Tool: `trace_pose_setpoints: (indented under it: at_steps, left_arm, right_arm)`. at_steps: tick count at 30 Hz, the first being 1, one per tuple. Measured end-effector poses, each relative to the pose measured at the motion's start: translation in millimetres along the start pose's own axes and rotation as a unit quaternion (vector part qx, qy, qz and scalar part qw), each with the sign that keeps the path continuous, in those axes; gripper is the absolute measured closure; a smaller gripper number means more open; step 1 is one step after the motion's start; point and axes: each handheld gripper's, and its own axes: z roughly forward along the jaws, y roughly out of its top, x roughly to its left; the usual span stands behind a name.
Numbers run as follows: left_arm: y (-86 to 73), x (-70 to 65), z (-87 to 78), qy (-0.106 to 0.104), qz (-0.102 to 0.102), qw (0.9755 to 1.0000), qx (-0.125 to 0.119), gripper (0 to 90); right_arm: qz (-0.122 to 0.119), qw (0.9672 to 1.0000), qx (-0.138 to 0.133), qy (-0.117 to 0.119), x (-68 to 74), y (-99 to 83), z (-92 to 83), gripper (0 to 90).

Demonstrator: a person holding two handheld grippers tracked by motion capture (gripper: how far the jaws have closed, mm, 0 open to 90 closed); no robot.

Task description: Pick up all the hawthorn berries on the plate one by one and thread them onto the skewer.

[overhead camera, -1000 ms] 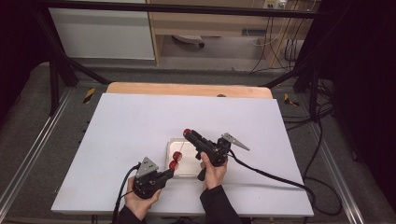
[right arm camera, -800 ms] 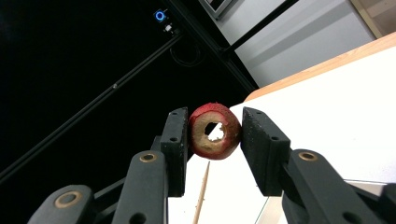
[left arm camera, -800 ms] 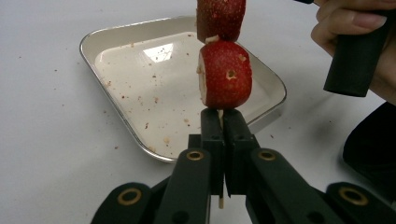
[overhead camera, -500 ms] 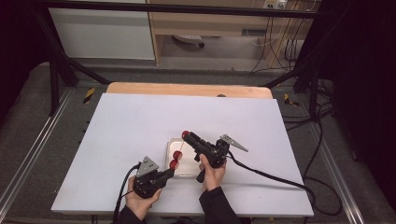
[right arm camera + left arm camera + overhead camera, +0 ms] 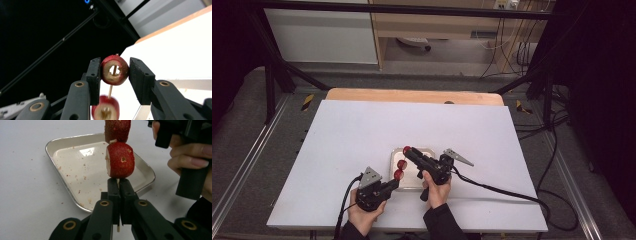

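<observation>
My left gripper [image 5: 119, 185] is shut on the bottom of a thin wooden skewer [image 5: 110, 91] and holds it upright over a metal tray [image 5: 75, 170]. Red fruit pieces with holes are threaded on the stick; the lowest [image 5: 120, 160] sits just above the left jaws, and another [image 5: 117, 128] rides above it. My right gripper [image 5: 115, 72] is shut on the top fruit ring [image 5: 122, 75], with the skewer passing through its hole. In the high view the left gripper [image 5: 394, 182] sits at the tray's near left and the right gripper [image 5: 408, 151] reaches over the tray [image 5: 428, 150].
The tray, dusted with red crumbs, lies on a white table top [image 5: 362, 135] near the person's side. A wooden edge [image 5: 412, 96] runs along the far side. Cables [image 5: 512, 192] trail from the right gripper across the table.
The right gripper with the top fruit ring has slid slightly down along the skewer, toward the left gripper. The left gripper has stayed where it was.
</observation>
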Motion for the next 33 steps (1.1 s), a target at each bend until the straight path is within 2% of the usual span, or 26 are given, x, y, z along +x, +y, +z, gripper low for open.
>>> trace_pose_setpoints:
  at_steps: [5, 10, 14, 18, 21, 24, 27, 29, 33]
  left_arm:
    - [0.0, 2.8, 0.1, 0.003, -0.003, 1.0000, 0.002, 88.2]
    - [-0.1, 4.7, -0.7, 0.002, 0.001, 1.0000, -0.001, 88.1]
    - [0.0, 7.9, -2.7, 0.003, 0.001, 1.0000, -0.002, 88.2]
    - [-0.4, 10.1, -3.4, 0.002, 0.004, 1.0000, 0.001, 88.2]
    - [-0.9, 11.2, -3.5, 0.003, 0.010, 0.9999, 0.003, 88.2]
    - [-1.3, 12.6, -3.8, 0.007, 0.023, 0.9997, 0.008, 88.2]
    - [-1.7, 13.9, -3.7, 0.005, 0.032, 0.9994, 0.014, 88.1]
    - [-1.8, 15.2, -3.5, -0.001, 0.030, 0.9994, 0.018, 88.1]
    - [-1.1, 17.6, -4.3, -0.001, 0.035, 0.9991, 0.024, 88.1]
  right_arm:
    - [-0.015, 0.9997, 0.019, 0.000, 4.2, -6.3, 4.0, 63.1]
    - [-0.026, 0.9994, 0.023, -0.006, 7.0, -5.5, 3.1, 62.3]
    - [-0.048, 0.9981, 0.035, -0.011, 10.7, 0.7, -0.4, 53.9]
    - [-0.070, 0.9959, 0.051, -0.028, 12.7, 11.7, -6.0, 46.1]
    - [-0.081, 0.9930, 0.076, -0.042, 9.8, 19.2, -9.3, 37.5]
    - [-0.103, 0.9877, 0.101, -0.061, 4.5, 25.5, -13.3, 28.7]
    - [-0.133, 0.9792, 0.128, -0.084, -1.6, 31.5, -18.0, 21.6]
    - [-0.141, 0.9750, 0.145, -0.092, -6.1, 34.7, -21.7, 17.3]
    - [-0.173, 0.9618, 0.182, -0.110, -14.9, 39.7, -29.6, 10.0]
